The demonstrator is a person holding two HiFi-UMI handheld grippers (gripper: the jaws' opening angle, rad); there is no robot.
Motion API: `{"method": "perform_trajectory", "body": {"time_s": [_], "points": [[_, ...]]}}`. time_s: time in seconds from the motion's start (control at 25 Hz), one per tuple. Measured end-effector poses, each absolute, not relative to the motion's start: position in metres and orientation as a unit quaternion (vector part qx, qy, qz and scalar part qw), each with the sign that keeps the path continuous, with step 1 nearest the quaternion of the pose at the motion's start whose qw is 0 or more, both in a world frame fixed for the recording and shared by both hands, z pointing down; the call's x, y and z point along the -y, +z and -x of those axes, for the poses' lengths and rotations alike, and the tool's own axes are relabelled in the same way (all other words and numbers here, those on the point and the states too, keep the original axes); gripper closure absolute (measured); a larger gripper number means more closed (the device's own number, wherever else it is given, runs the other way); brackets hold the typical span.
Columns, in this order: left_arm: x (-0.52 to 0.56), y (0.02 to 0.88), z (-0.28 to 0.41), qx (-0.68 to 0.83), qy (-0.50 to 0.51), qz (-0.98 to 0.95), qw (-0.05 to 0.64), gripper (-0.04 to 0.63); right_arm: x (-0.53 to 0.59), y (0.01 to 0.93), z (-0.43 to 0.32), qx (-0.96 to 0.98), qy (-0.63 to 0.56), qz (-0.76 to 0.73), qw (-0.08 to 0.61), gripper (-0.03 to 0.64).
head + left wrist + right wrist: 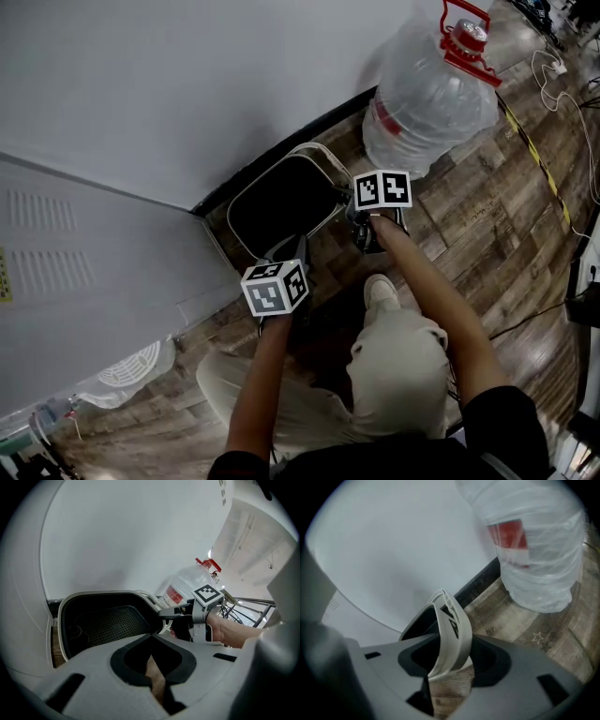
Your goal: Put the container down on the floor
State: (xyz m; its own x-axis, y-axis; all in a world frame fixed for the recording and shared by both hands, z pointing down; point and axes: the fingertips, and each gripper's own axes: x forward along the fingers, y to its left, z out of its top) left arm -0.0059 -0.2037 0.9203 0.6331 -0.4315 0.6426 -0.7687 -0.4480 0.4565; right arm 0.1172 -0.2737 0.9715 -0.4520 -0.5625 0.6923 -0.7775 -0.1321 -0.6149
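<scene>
Bin mouth-up, long axis along wall, bottle near one end. Right claw apart around rim; left claw closed.

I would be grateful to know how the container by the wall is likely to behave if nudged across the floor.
The container looks empty and thin-walled, so it is probably light and would slide readily on the wood floor. Its rim appears slim, so it may flex if pinched. The broad mouth suggests it is unlikely to tip.
</scene>
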Motion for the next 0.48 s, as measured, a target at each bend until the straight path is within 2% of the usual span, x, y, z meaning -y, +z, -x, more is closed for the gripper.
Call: {"method": "perform_trajectory", "body": {"time_s": [0.2,0.48], "points": [[0.202,0.927,0.005,0.363,0.228,-0.82,0.379,0.583,0.273,0.978,-0.115,0.642,0.575,-0.503,0.068,0.415],[0.198,0.932,0.002,0.357,0.231,-0.819,0.384,0.583,0.271,0.981,-0.113,0.653,0.562,-0.502,0.079,0.38]]}}
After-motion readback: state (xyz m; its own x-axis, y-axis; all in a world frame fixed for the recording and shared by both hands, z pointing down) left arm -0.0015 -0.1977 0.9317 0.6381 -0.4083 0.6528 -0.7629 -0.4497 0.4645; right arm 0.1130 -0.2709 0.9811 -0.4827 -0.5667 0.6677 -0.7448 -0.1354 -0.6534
